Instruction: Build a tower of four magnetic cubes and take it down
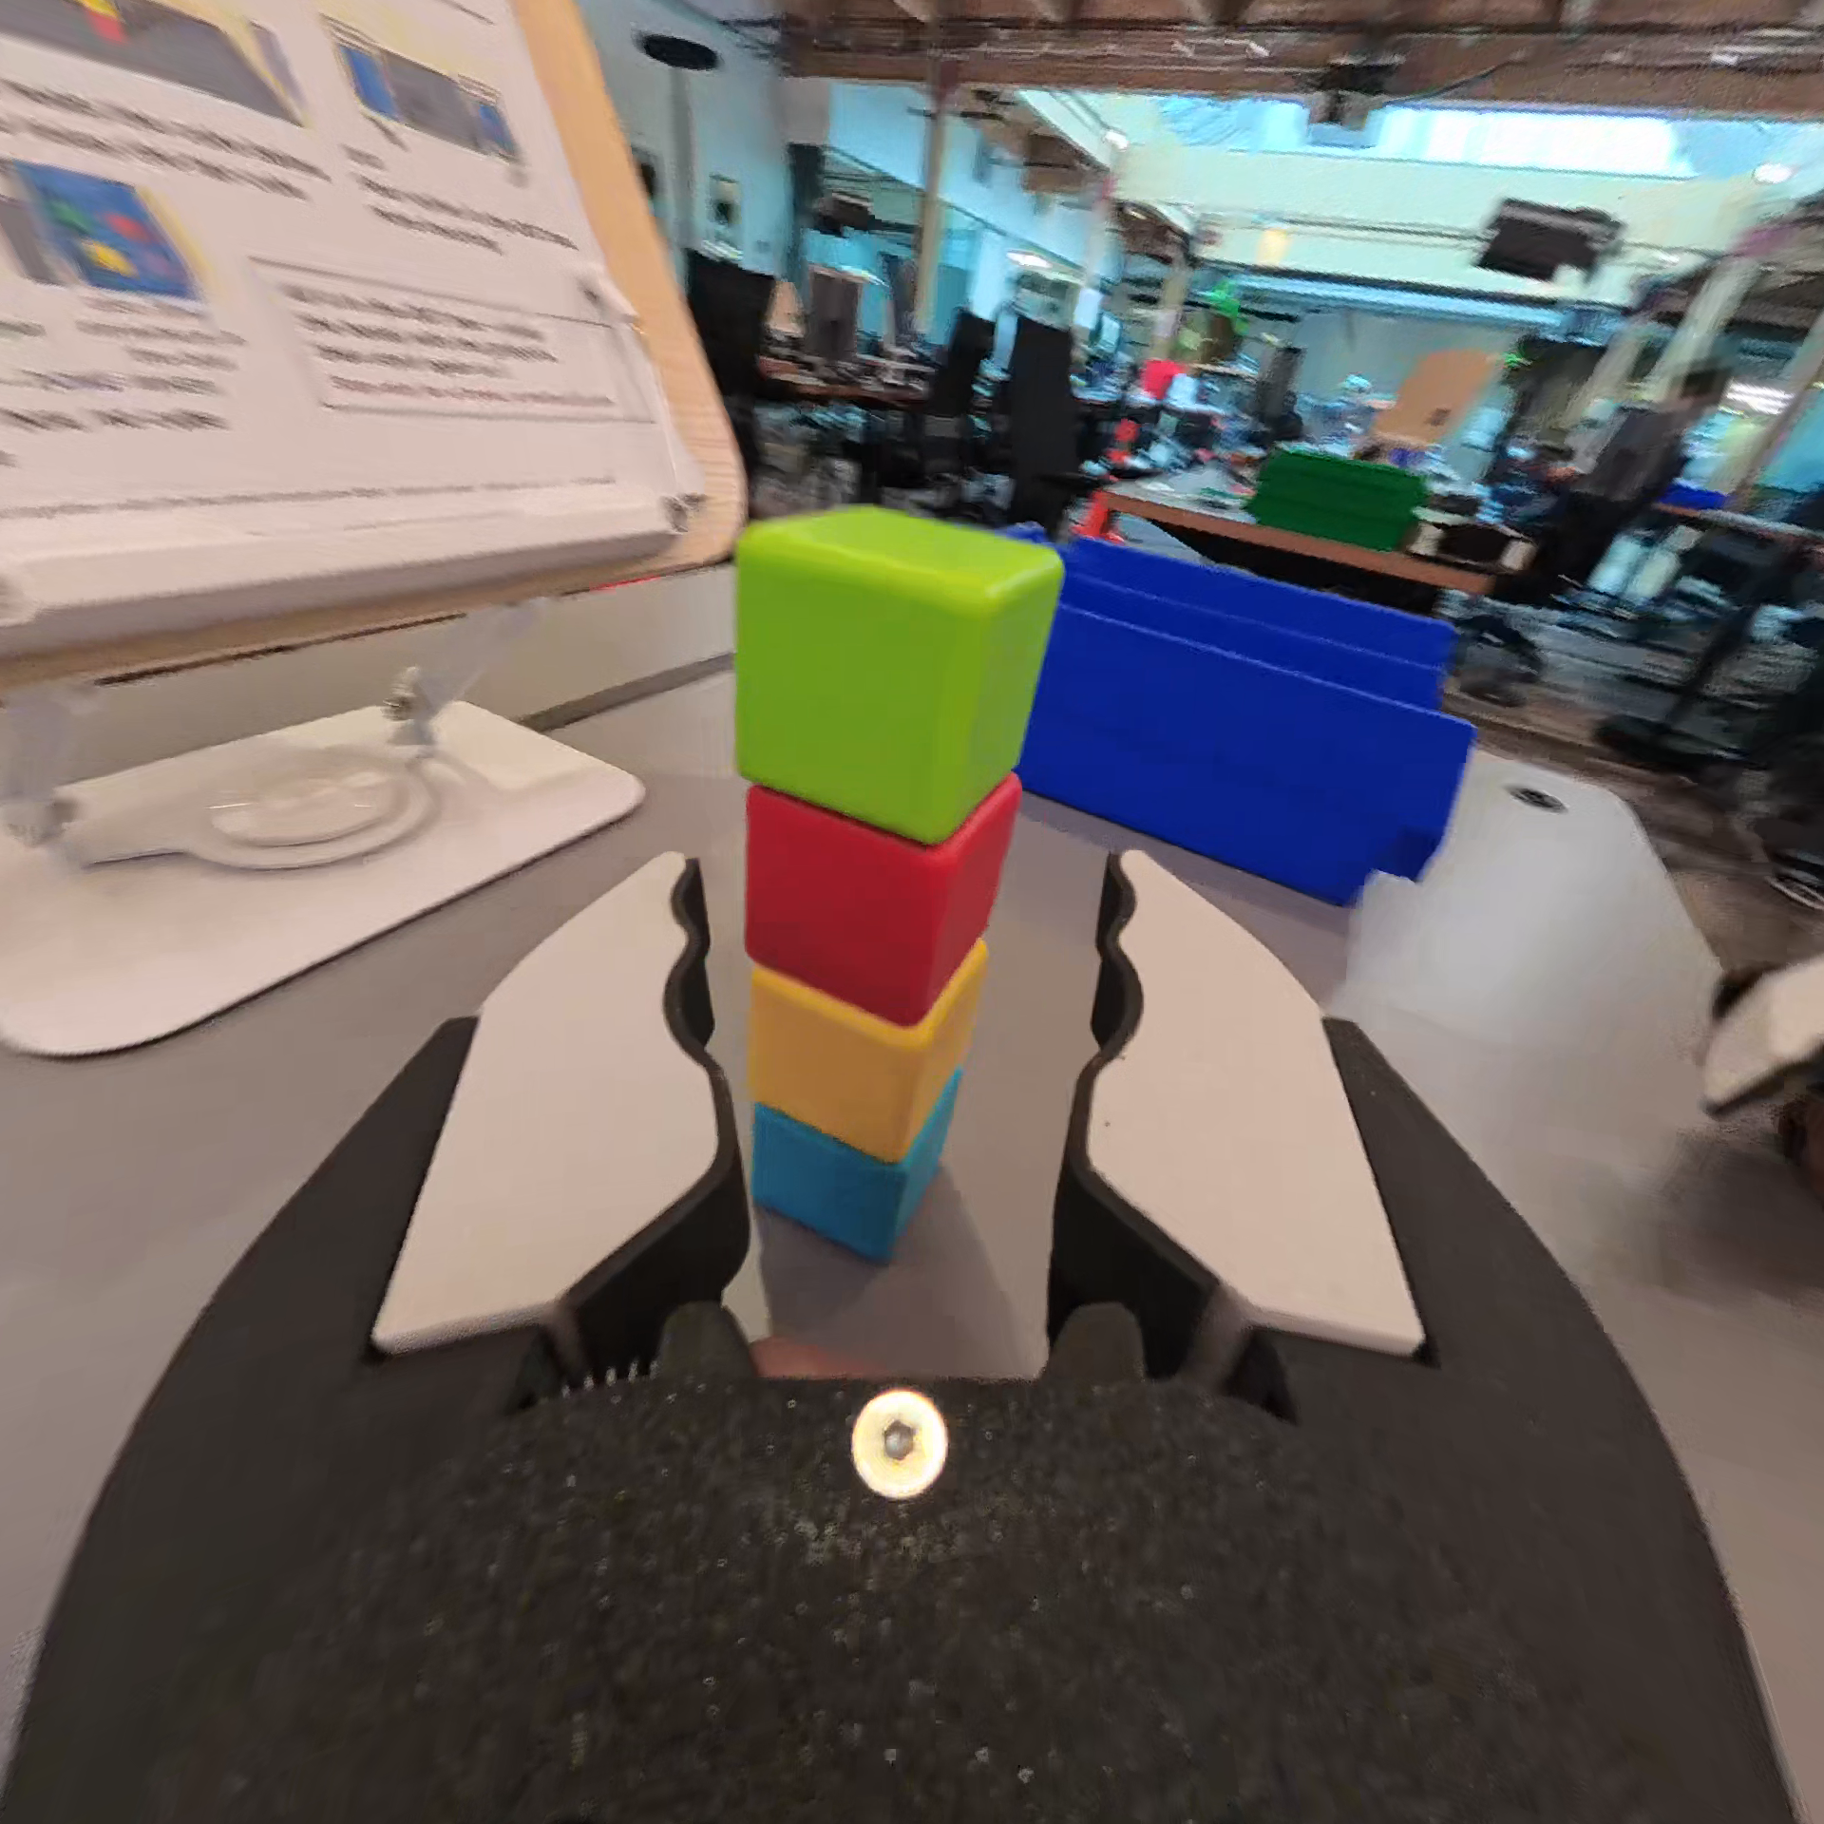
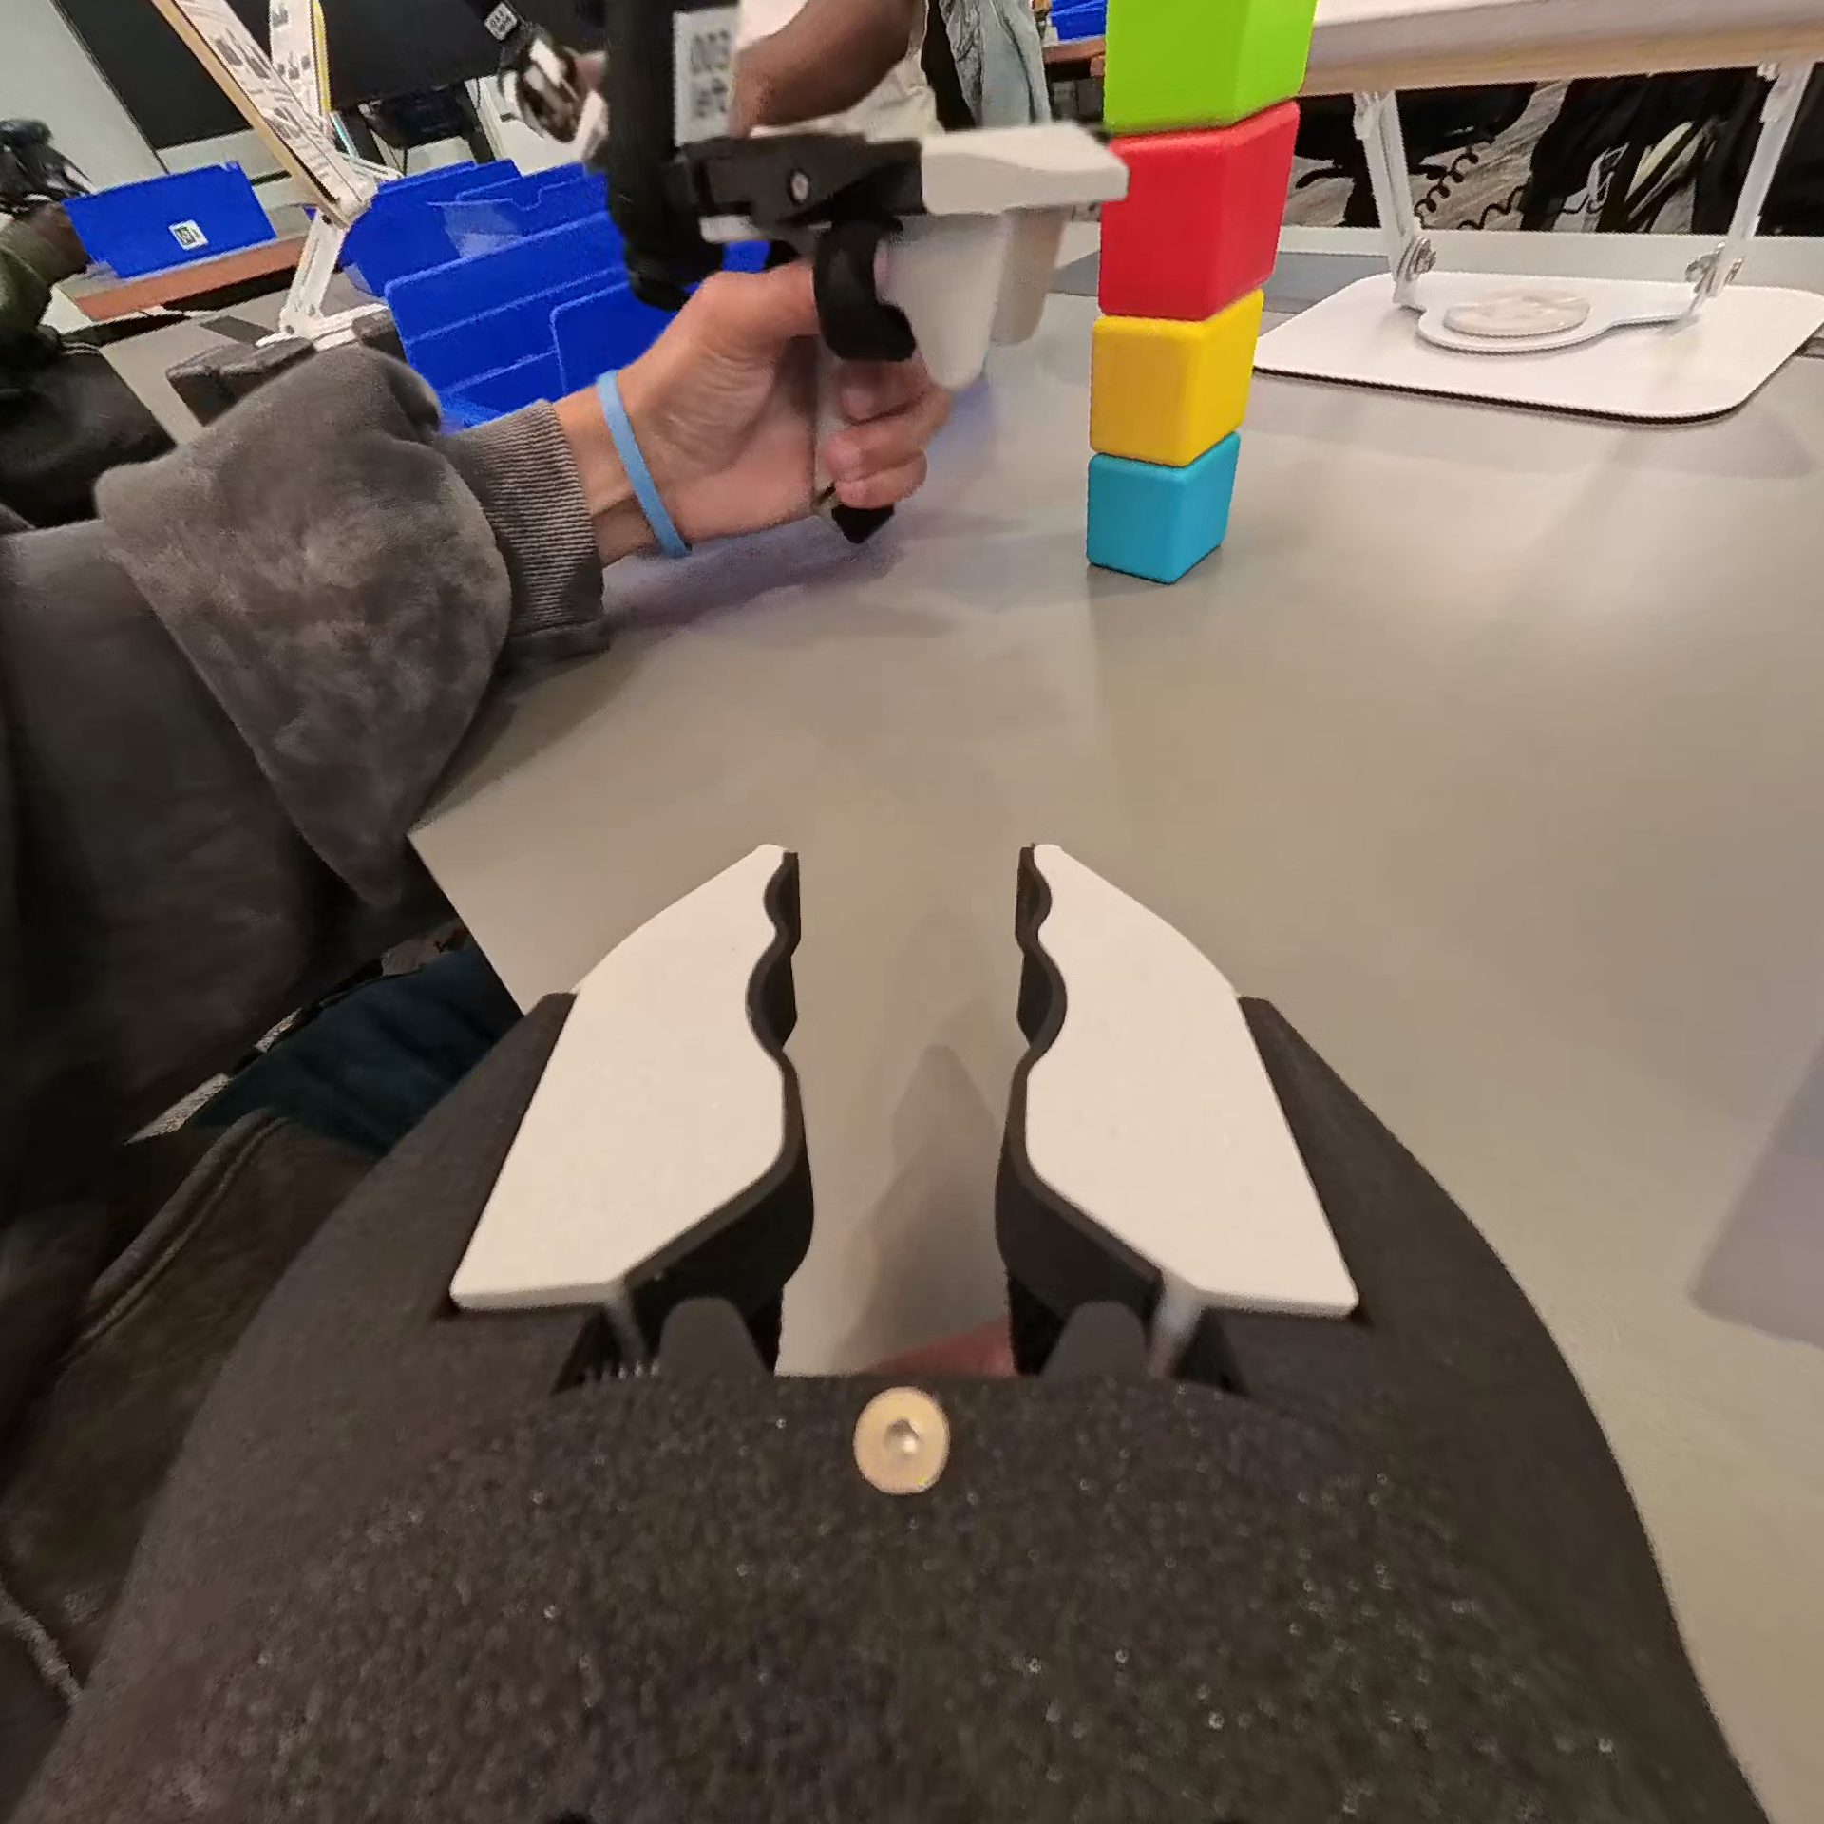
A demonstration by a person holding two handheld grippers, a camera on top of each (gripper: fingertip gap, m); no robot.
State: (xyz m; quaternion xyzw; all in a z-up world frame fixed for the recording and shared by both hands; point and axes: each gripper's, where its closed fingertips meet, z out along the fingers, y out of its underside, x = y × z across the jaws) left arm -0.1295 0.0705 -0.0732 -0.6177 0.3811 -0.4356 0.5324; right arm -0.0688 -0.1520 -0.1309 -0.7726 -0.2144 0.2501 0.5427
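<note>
A tower of four cubes stands on the grey table (image 1: 1234,1036): green cube (image 1: 878,661) on top, then red cube (image 1: 869,898), yellow cube (image 1: 849,1056), and blue cube (image 1: 829,1175) at the bottom. My left gripper (image 1: 903,869) is open, its white fingers (image 1: 592,1066) on either side of the tower at red-cube height, with gaps on both sides. In the right wrist view the tower (image 2: 1179,296) stands far ahead, and the left gripper (image 2: 1105,188) reaches the red cube's edge. My right gripper (image 2: 908,859) is open and empty, low over the table's near part.
A document stand with a white base (image 1: 296,839) stands left of the tower, also in the right wrist view (image 2: 1530,336). Blue bins (image 1: 1234,711) sit behind the tower. A person's hand and grey sleeve (image 2: 326,592) lie along the table's near-left edge.
</note>
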